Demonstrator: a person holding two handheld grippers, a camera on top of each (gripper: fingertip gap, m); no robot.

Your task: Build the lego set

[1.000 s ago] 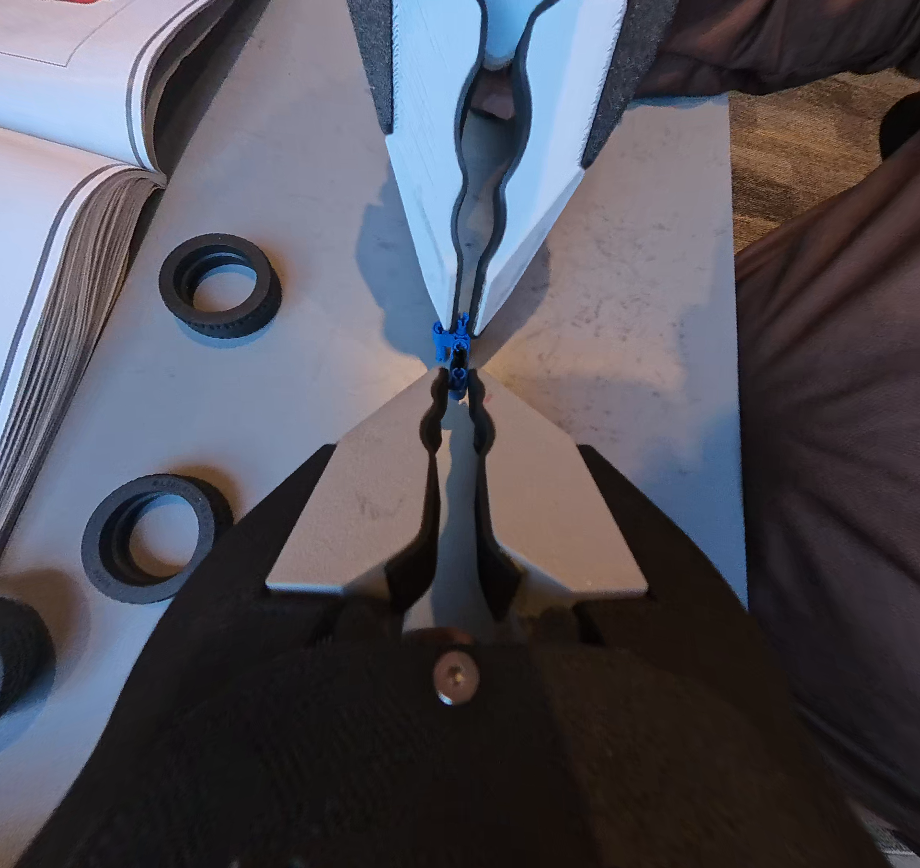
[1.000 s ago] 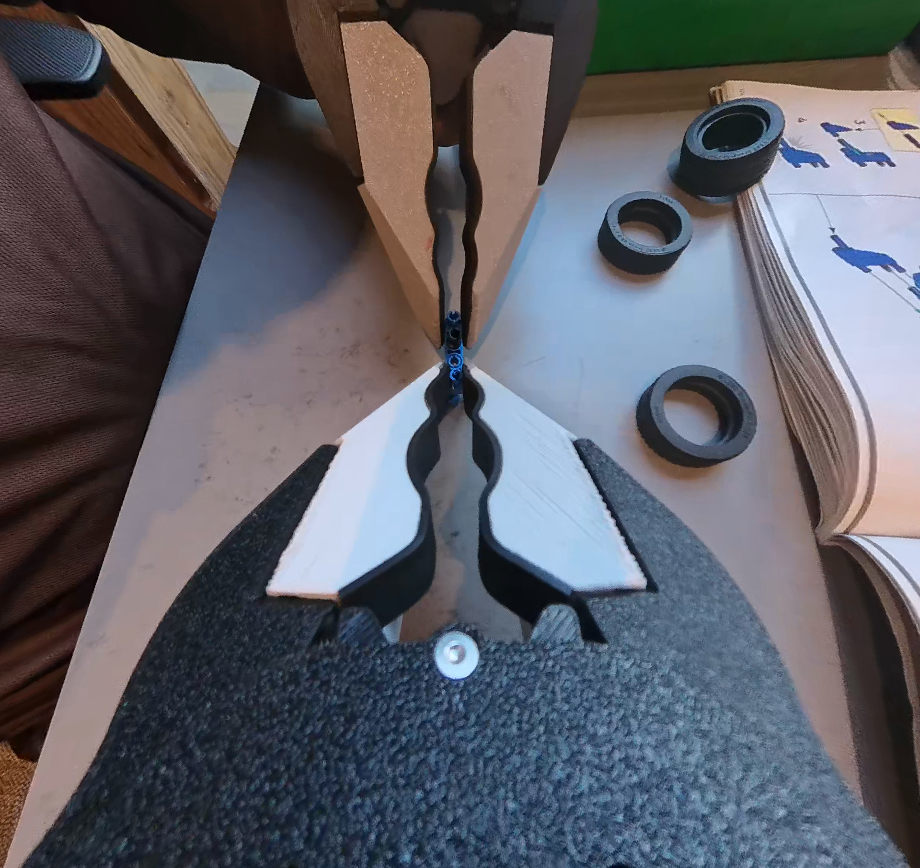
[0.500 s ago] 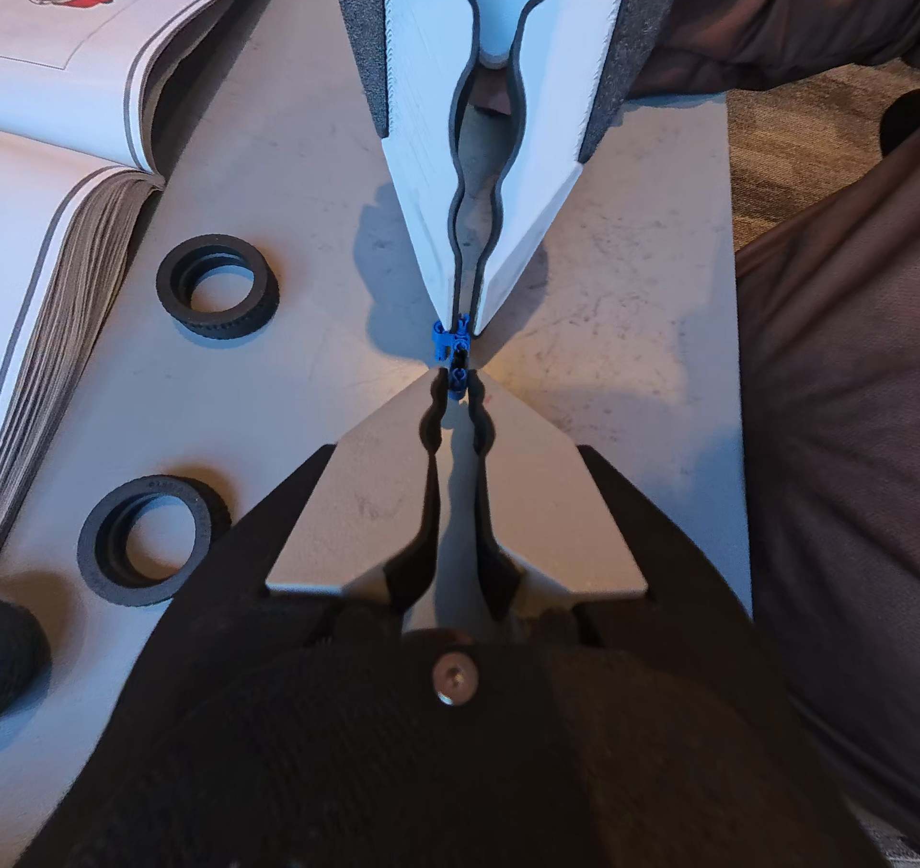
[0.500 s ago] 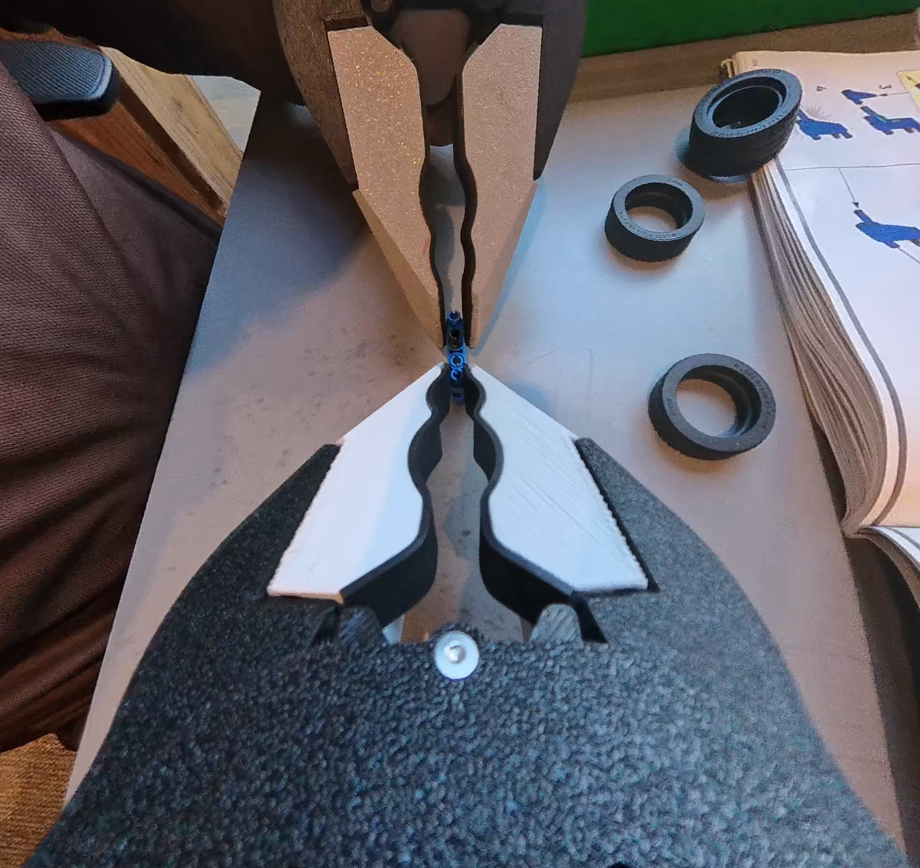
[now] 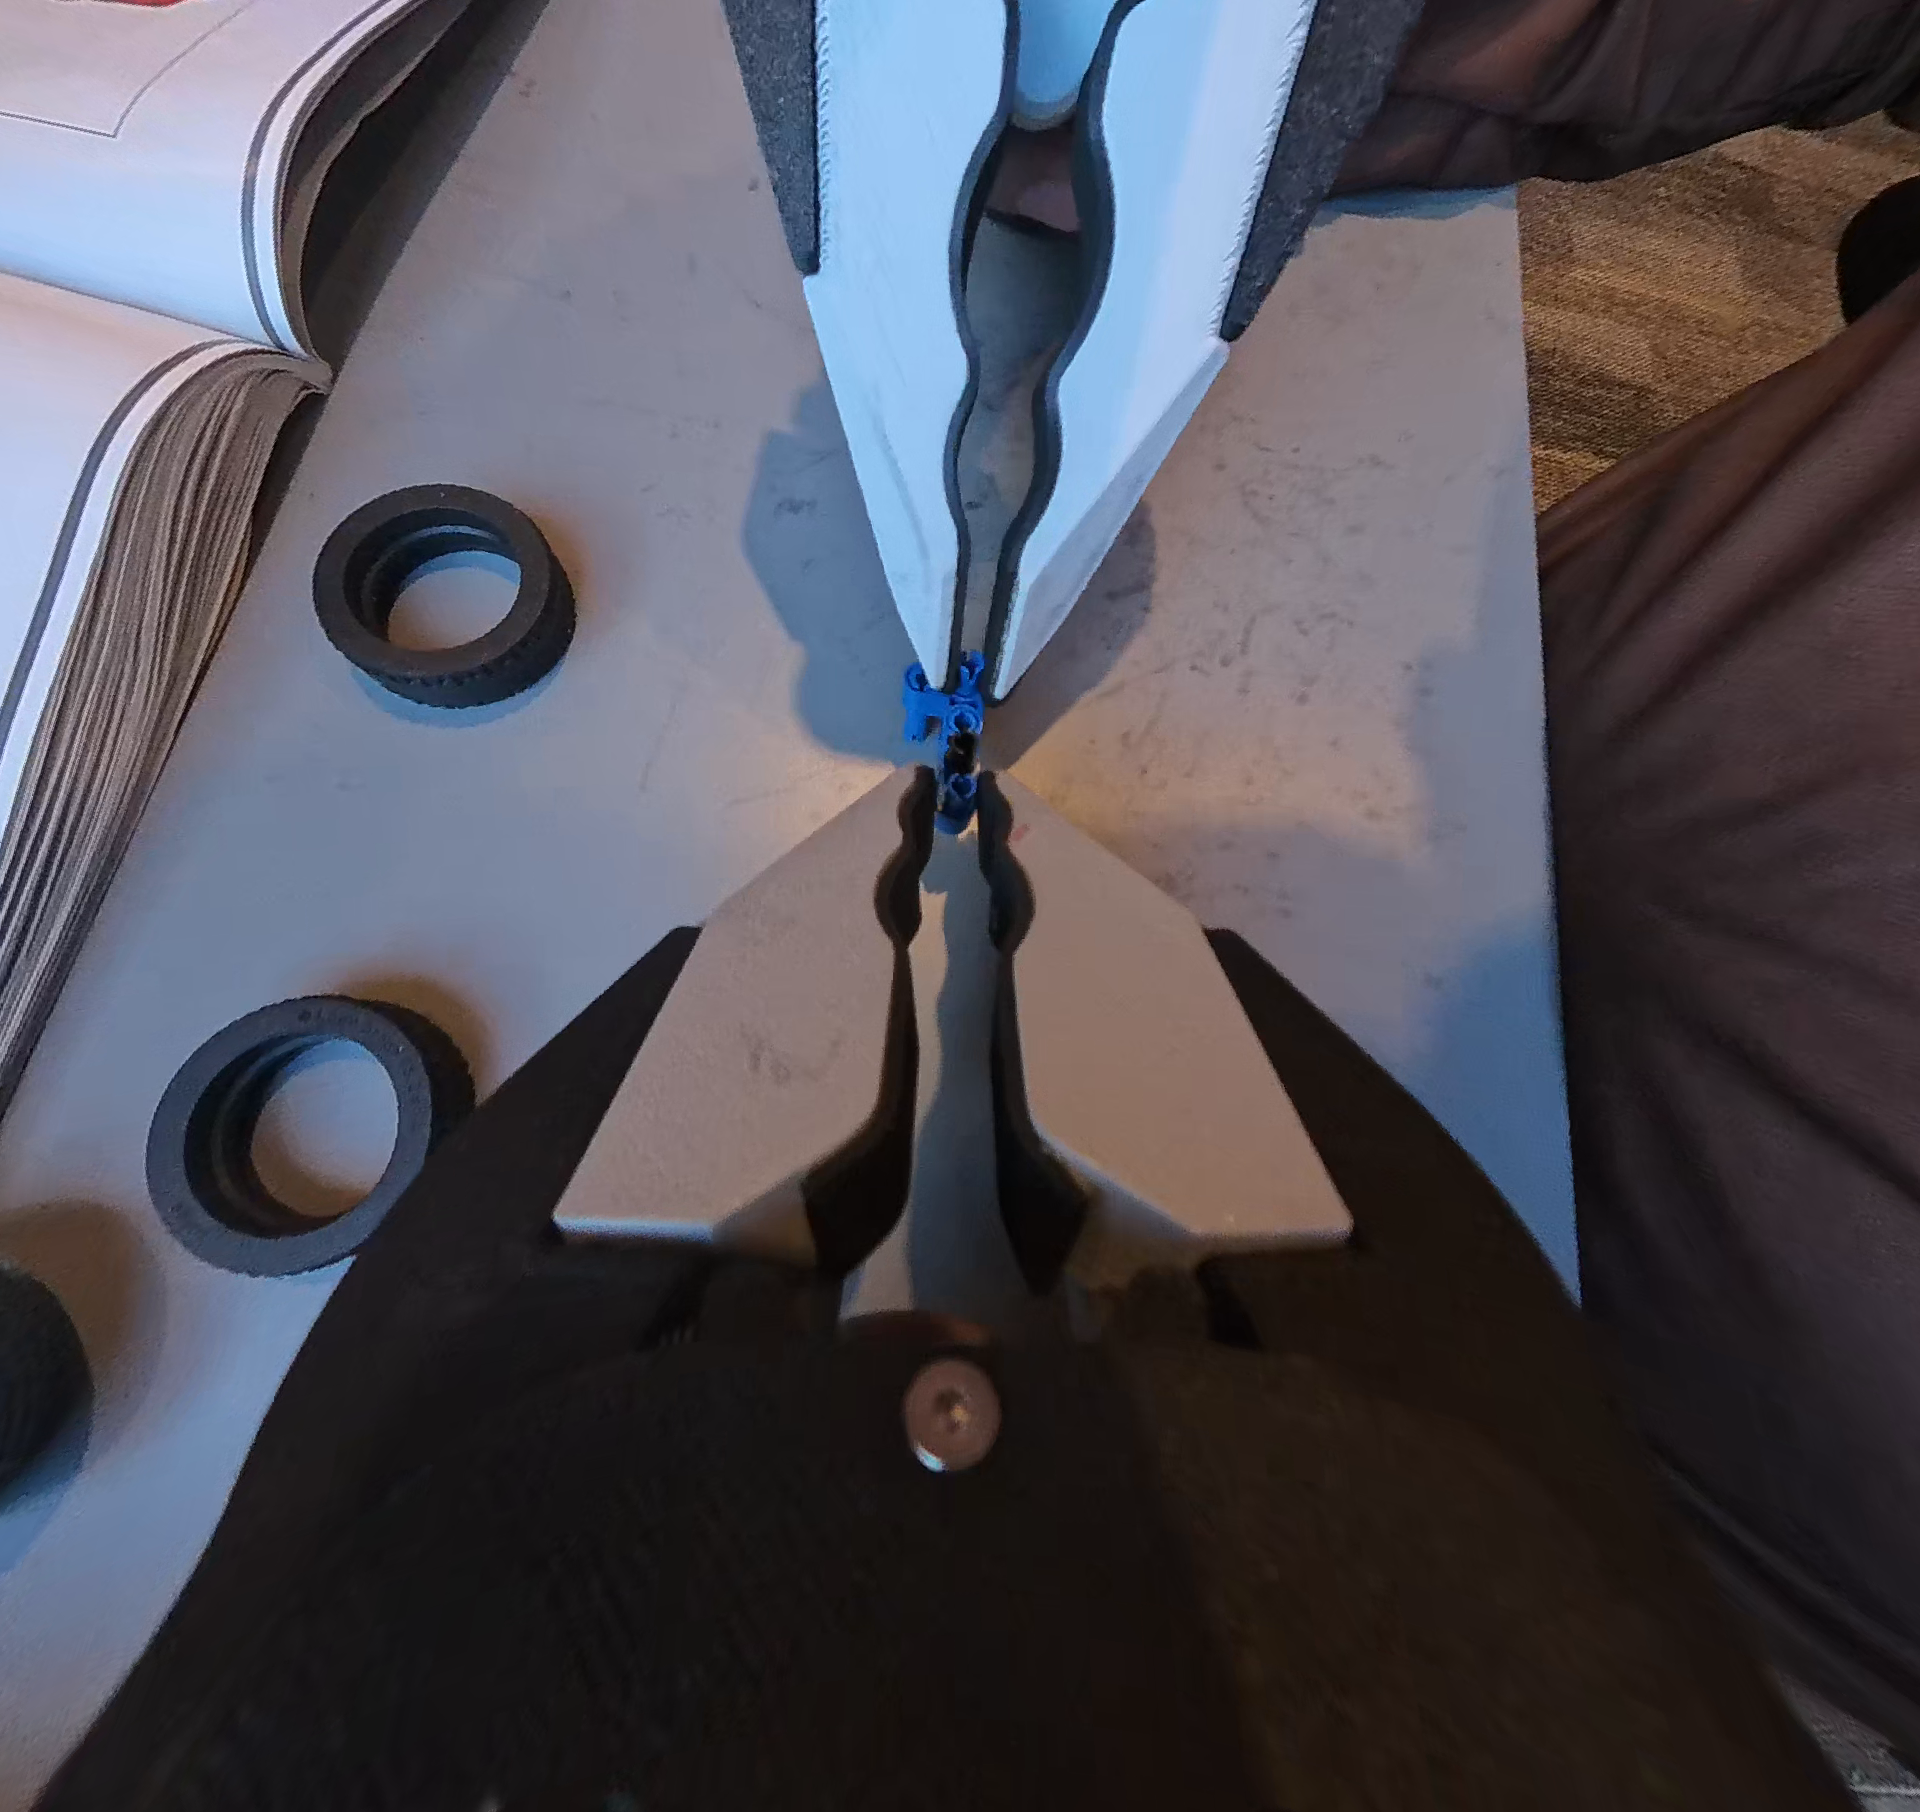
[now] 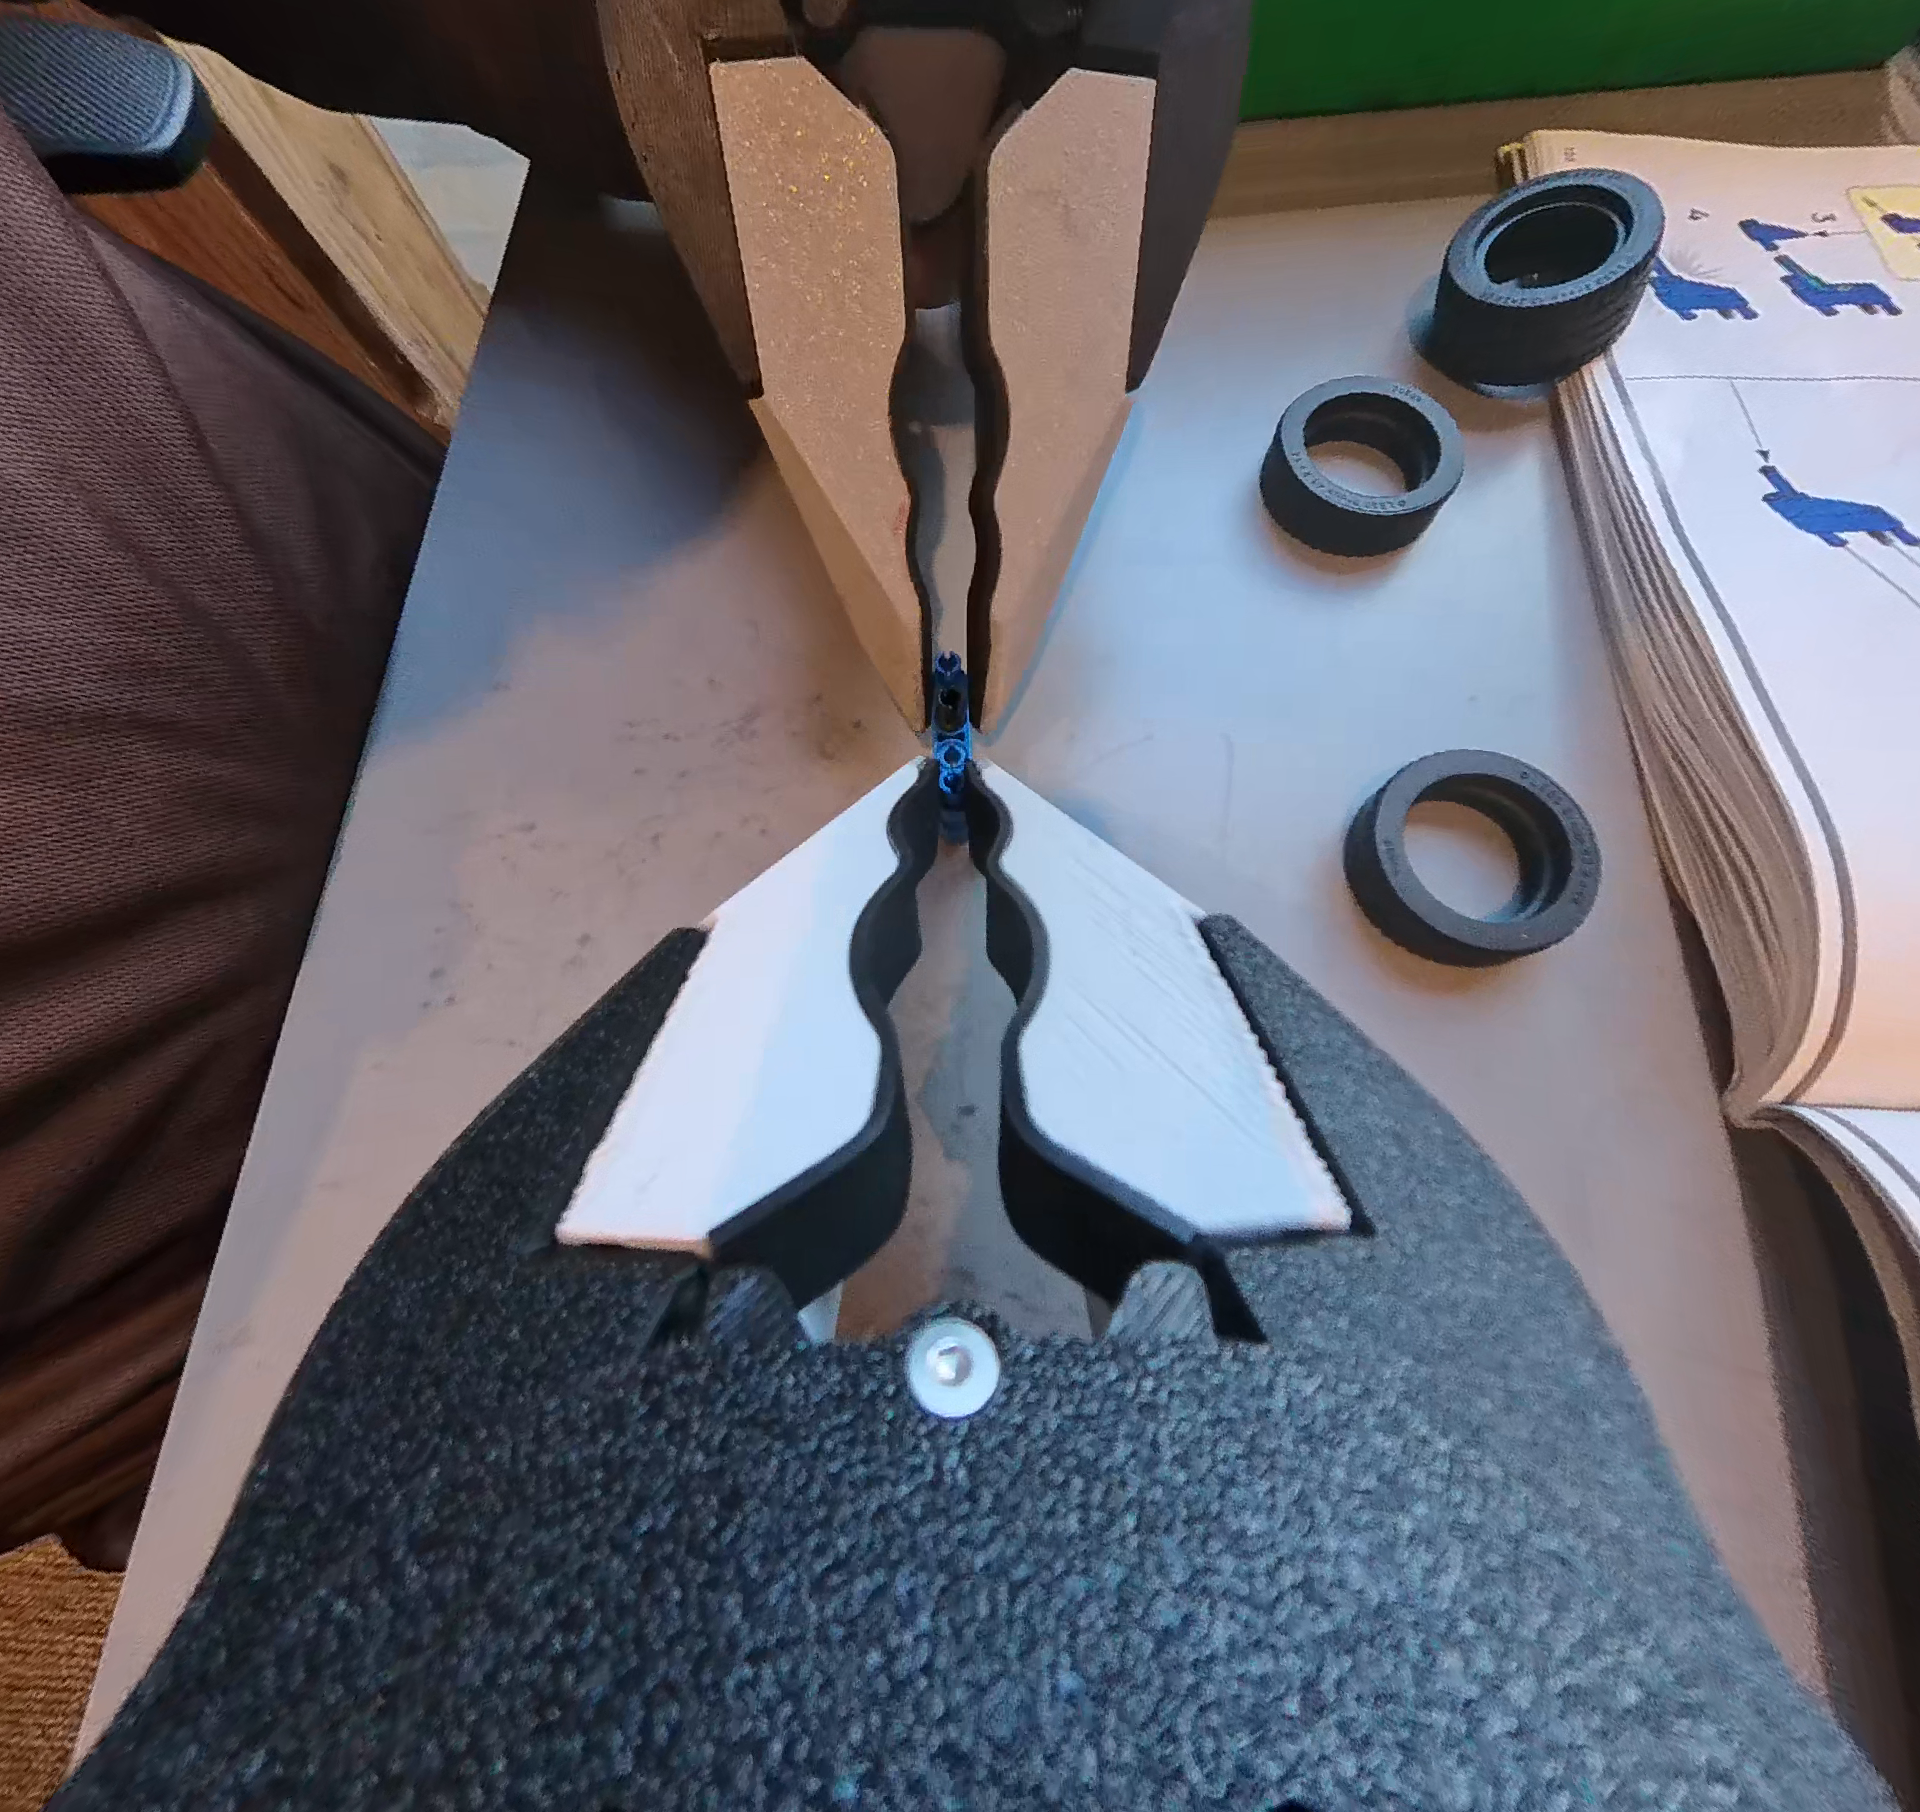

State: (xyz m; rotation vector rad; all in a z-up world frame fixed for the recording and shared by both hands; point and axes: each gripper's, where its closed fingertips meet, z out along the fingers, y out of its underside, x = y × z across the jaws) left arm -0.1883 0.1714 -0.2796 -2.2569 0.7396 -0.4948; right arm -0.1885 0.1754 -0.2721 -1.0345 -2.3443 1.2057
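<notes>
Small blue Lego parts (image 5: 940, 710) joined by a black pin (image 5: 961, 749) hang above the grey table (image 5: 1299, 619), held between both grippers, which meet tip to tip. My left gripper (image 5: 951, 794), with tan fingers, is shut on the near blue end. My right gripper (image 5: 971, 676), with white fingers, comes from the far side and is shut on the far blue end. In the right wrist view my right gripper (image 6: 951, 791) pinches the blue parts (image 6: 951, 754) and the left gripper (image 6: 951, 713) faces it. How firmly the parts are joined is hidden.
Black rubber tyres lie on the table at the left (image 5: 445, 609) (image 5: 286, 1134), with another at the frame edge (image 5: 31, 1347). An open instruction booklet (image 5: 125, 204) lies beyond them. A person's brown-clad legs (image 5: 1745, 931) border the table's right edge. Both grippers' tips are close together, under 4 cm apart.
Almost nothing. Both grippers stay tip to tip on the blue parts, with only a slight wobble of the right wrist view.
</notes>
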